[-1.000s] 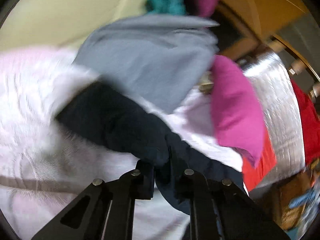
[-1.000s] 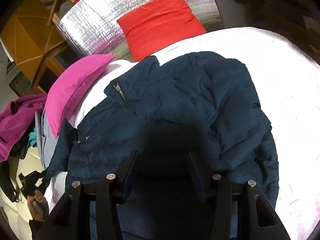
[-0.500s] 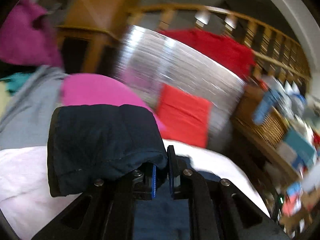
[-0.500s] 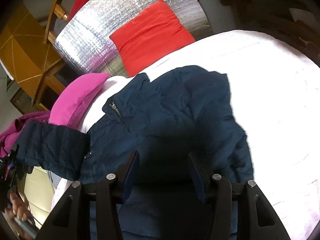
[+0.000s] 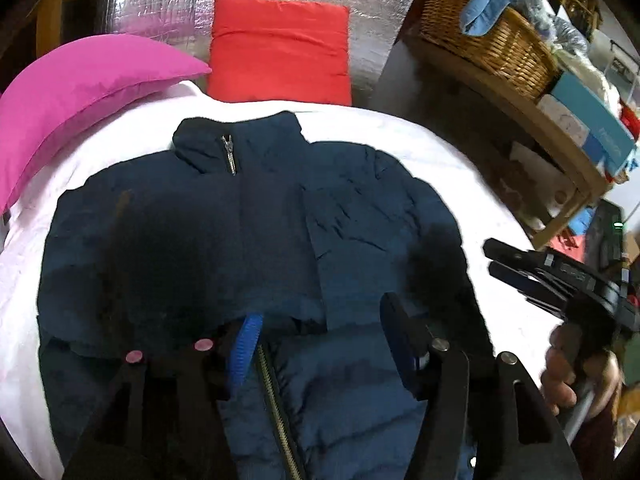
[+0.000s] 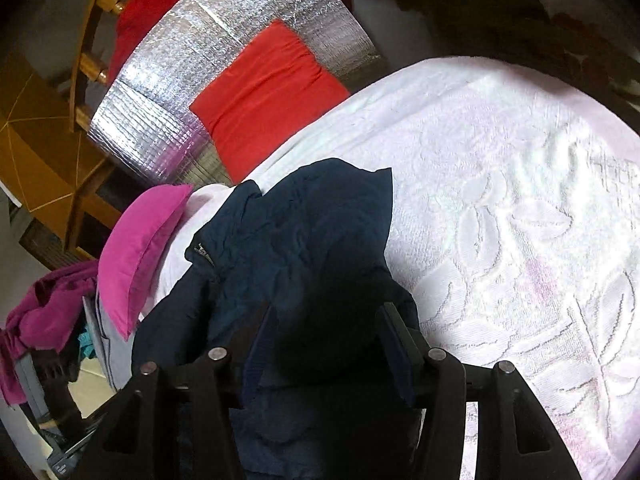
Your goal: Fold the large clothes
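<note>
On the white bedspread (image 5: 440, 160) lies the navy puffer jacket (image 5: 248, 248), front side up, with its collar toward the red cushion (image 5: 280, 52). Left of the jacket's collar, a magenta pillow (image 5: 80, 92) rests on the bedspread, its tip near the collar. One sleeve is folded across the jacket's chest and its cuff lies close to the zipper (image 5: 276, 408). The left gripper (image 5: 320, 344) hovers over the lower part of the jacket; its jaws stand wide apart and hold nothing. Right of the jacket, above the bedspread edge, the right gripper (image 5: 560, 276) appears from the side in a hand (image 5: 580, 368). In the right wrist view, its fingers (image 6: 396, 340) are spread over the jacket's dark fabric, released, with nothing between them. Far right of the jacket, a wicker basket (image 5: 492, 36) stands on a wooden shelf.
</note>
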### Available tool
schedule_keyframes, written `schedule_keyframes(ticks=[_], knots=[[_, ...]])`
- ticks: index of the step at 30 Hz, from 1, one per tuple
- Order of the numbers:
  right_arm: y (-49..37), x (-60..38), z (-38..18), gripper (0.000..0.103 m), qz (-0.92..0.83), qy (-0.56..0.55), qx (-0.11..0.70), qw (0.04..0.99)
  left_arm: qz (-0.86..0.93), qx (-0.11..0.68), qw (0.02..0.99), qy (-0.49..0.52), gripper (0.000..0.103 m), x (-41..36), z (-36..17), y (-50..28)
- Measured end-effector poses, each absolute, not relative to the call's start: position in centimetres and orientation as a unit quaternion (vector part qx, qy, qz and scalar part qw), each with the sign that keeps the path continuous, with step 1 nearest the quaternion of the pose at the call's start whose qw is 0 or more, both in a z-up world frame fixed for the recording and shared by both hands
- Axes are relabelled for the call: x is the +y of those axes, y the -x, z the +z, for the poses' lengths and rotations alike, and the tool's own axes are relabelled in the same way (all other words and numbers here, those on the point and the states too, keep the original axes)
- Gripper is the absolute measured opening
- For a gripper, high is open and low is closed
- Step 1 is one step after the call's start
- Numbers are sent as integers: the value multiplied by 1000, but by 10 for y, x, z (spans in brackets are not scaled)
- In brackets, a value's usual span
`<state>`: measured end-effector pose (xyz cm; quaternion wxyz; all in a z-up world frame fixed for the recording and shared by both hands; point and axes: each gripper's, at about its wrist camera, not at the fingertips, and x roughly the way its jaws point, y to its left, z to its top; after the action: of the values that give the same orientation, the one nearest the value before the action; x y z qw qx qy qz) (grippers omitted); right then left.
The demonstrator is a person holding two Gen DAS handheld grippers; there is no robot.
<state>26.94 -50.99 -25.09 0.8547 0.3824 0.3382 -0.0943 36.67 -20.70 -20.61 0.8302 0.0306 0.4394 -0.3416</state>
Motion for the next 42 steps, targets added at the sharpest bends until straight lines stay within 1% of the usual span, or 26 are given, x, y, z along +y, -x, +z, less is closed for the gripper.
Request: schedule_keyframes(ticks=[2, 4, 6, 9, 10, 11, 12, 15, 16, 17, 20, 24, 27, 28, 30, 32, 35, 38, 42], knots=[[-271, -507, -249, 57, -88, -380, 338, 857, -354, 434, 828, -9, 66, -193, -189, -365], [-274, -494, -243, 57, -74, -365, 339, 864, -368, 420, 829, 20, 77, -176, -172, -367], [-276, -482, -239, 57, -62, -350, 341, 870, -362, 398, 841, 56, 82, -147, -157, -367], [-283, -456, -235, 59, -41, -319, 353, 878, -333, 387, 852, 113, 83, -102, -154, -382], [-287, -444, -233, 62, -31, -304, 361, 881, -315, 390, 855, 132, 83, -88, -157, -389], [-292, -432, -233, 69, -22, -287, 369, 883, -287, 398, 858, 154, 83, -71, -162, -397], [-296, -422, -233, 72, -14, -273, 377, 885, -255, 408, 858, 180, 83, -52, -170, -405], [-310, -375, -230, 76, 14, -197, 397, 896, -168, 442, 850, 232, 83, -10, -196, -423], [-312, -364, -230, 83, 17, -180, 398, 900, -150, 449, 849, 234, 83, -6, -201, -426], [-316, -344, -228, 87, 25, -144, 397, 906, -120, 461, 850, 226, 83, 1, -207, -432], [-327, -301, -228, 90, 23, -54, 403, 914, -81, 491, 842, 207, 83, 11, -224, -438], [-345, -252, -243, 90, -20, 85, 406, 909, -84, 506, 833, 207, 83, 15, -228, -438], [-354, -250, -249, 88, -48, 114, 392, 912, -96, 508, 834, 194, 83, 7, -229, -438], [-356, -258, -242, 88, -59, 89, 377, 920, -102, 510, 833, 189, 83, 6, -228, -438], [-355, -288, -230, 88, -64, -8, 359, 931, -107, 515, 831, 181, 83, 4, -230, -437], [-346, -340, -221, 88, -63, -158, 333, 928, -109, 518, 830, 176, 83, 1, -233, -439], [-326, -409, -227, 88, -107, -302, 303, 897, -107, 520, 830, 171, 83, -1, -238, -441], [-316, -456, -246, 89, -104, -396, 300, 862, -105, 521, 829, 171, 83, -7, -241, -446], [-314, -476, -266, 90, -47, -475, 299, 826, -107, 516, 833, 170, 83, -14, -240, -446]])
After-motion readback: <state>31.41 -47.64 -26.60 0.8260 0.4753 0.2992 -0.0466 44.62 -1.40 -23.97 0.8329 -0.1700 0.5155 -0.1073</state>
